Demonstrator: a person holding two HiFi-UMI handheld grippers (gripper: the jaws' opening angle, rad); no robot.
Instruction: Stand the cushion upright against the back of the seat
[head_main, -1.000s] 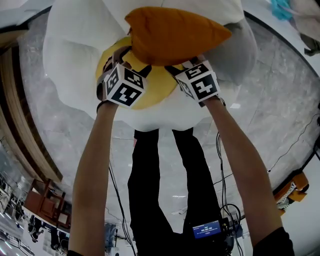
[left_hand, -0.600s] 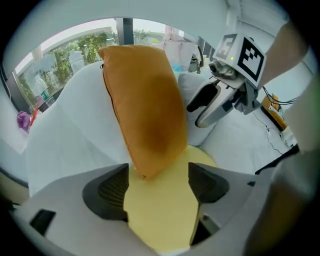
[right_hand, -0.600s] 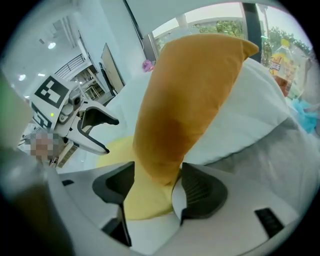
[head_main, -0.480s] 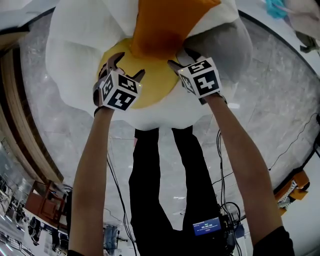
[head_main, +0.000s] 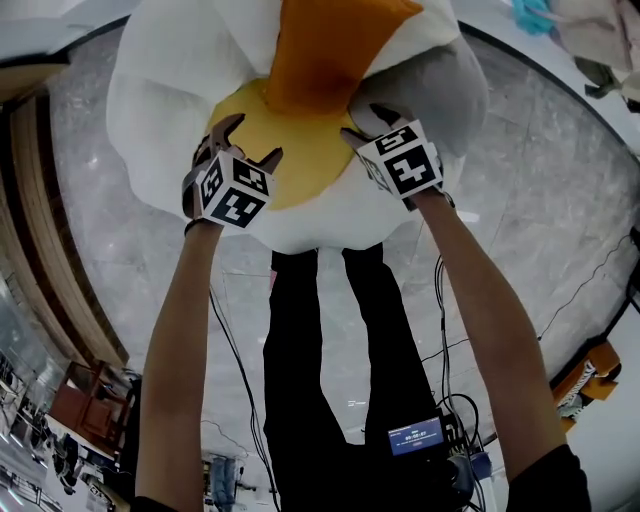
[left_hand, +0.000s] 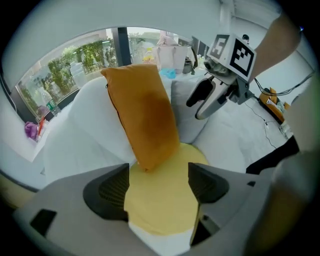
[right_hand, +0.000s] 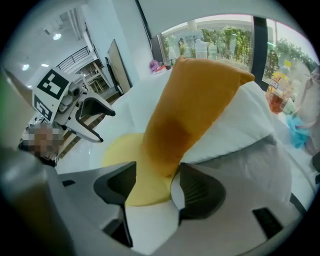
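The orange cushion (head_main: 330, 50) stands upright on the round yellow seat pad (head_main: 290, 150), leaning on the white padded back (head_main: 170, 90). My left gripper (head_main: 243, 140) hangs open over the pad's left side, short of the cushion. In the left gripper view the cushion (left_hand: 142, 115) rises beyond the open left gripper (left_hand: 157, 187), with only the pad (left_hand: 160, 205) between its jaws. My right gripper (head_main: 365, 122) is open at the cushion's lower right. Its jaws have just been closing slightly, and in the right gripper view the cushion (right_hand: 192, 105) sits just past the right gripper (right_hand: 152, 190), not pinched.
The seat is a white flower-shaped chair with a grey petal (head_main: 450, 90) on its right. Marble floor (head_main: 540, 200) surrounds it, with black cables (head_main: 450, 340) by the person's legs (head_main: 320, 380). Wooden furniture (head_main: 90, 400) stands at lower left.
The cushion has gone from lying broadside between both grippers to standing upright against the back. Both grippers have let it go and drawn back a little.
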